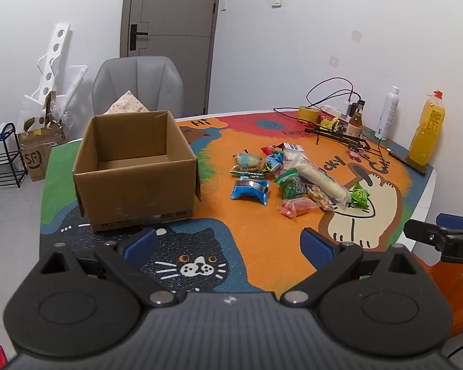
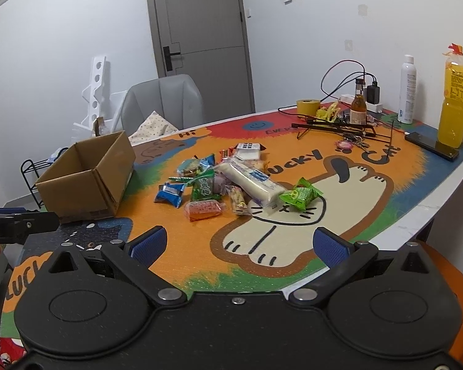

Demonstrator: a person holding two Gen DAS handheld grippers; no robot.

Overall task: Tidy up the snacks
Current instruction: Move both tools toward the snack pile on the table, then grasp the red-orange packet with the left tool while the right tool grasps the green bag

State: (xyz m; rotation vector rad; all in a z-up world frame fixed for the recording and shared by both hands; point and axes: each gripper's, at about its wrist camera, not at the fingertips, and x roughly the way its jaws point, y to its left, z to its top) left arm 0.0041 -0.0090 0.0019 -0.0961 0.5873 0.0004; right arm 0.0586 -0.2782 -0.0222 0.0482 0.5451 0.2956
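An open, empty cardboard box (image 1: 135,172) (image 2: 86,178) stands on the left of the cartoon-cat table mat. A pile of snack packets lies to its right: a long white pack (image 1: 319,177) (image 2: 250,180), a blue packet (image 1: 250,188) (image 2: 169,194), a dark green packet (image 1: 291,186) (image 2: 204,188), a bright green packet (image 1: 359,195) (image 2: 299,195) and a pink-orange packet (image 1: 296,207) (image 2: 203,209). My left gripper (image 1: 228,243) is open and empty, near the table's front edge below the box. My right gripper (image 2: 240,243) is open and empty, in front of the pile.
At the back right stand an orange juice bottle (image 2: 453,98), a white spray can (image 2: 406,89), a small brown bottle (image 2: 358,104), a yellow tape roll (image 2: 307,106), cables, a black stand and a phone (image 2: 432,145). A grey chair (image 1: 139,86) stands behind the table.
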